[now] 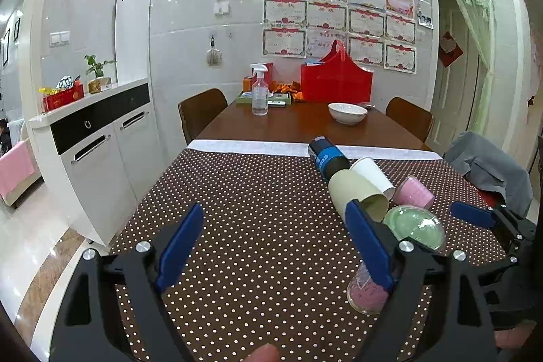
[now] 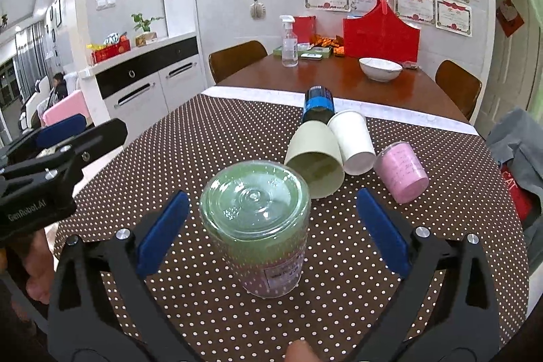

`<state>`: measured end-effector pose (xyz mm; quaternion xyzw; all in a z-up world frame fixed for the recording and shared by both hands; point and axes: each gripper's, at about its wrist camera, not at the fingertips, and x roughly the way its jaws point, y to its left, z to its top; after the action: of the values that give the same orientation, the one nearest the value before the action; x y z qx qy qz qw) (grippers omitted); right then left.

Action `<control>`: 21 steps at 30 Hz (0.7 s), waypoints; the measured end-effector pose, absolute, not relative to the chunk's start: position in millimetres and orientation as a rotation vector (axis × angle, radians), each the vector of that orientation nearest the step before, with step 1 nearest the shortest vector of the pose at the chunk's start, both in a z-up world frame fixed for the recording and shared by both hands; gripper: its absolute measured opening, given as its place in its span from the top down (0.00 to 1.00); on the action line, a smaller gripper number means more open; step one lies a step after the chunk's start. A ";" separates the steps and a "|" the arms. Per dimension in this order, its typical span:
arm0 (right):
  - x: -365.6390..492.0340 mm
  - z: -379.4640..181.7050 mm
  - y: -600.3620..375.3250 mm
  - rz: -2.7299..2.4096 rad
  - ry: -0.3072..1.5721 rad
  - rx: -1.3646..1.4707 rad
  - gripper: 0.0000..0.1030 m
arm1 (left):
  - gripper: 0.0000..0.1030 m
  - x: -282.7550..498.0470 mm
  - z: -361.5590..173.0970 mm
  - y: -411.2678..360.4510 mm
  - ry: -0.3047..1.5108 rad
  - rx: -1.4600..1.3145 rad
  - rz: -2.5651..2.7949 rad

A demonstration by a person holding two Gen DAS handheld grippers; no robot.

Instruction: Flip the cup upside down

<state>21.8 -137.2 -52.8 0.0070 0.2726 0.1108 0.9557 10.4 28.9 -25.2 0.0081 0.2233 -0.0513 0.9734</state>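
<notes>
A clear plastic cup (image 2: 259, 226) with a domed lid, green at the top and pink at the bottom, stands on the dotted brown tablecloth (image 2: 210, 141). My right gripper (image 2: 271, 233) is open, its blue fingers on either side of the cup without touching it. In the left wrist view the same cup (image 1: 407, 226) is partly behind my left gripper's right finger. My left gripper (image 1: 275, 246) is open and empty, left of the cup. The right gripper's finger (image 1: 471, 214) shows at the right.
Behind the cup lie a pale green cup (image 2: 317, 158), a white paper cup (image 2: 353, 139), a pink cup (image 2: 404, 172) and a blue-black cup (image 2: 317, 104). Further back are a white bowl (image 2: 380, 68), a spray bottle (image 2: 289, 41) and a red bag (image 2: 380, 36). Grey clothing (image 2: 516, 145) lies right.
</notes>
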 end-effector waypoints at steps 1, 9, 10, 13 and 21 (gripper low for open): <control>19.3 -49.7 -138.9 0.224 0.545 0.023 0.06 | 0.18 9.0 -23.9 28.2 0.447 0.018 -0.103; 5.1 -24.6 -149.8 0.199 0.485 0.076 0.06 | 0.18 -1.0 -6.1 22.5 0.408 0.025 -0.108; 2.6 -21.0 -151.8 0.194 0.475 0.086 0.06 | 0.18 -2.8 -4.0 21.3 0.402 0.028 -0.109; -4.0 -12.1 -157.8 0.174 0.446 0.111 0.06 | 0.18 -7.8 1.7 17.2 0.386 0.039 -0.113; -22.7 1.6 -174.2 0.049 0.386 0.123 0.06 | 0.18 -20.8 13.5 6.7 0.355 0.049 -0.132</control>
<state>-22.7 -174.2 1.6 0.0609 0.1915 0.0242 0.9793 -20.8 6.7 13.5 0.0245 0.1762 -0.0654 0.9819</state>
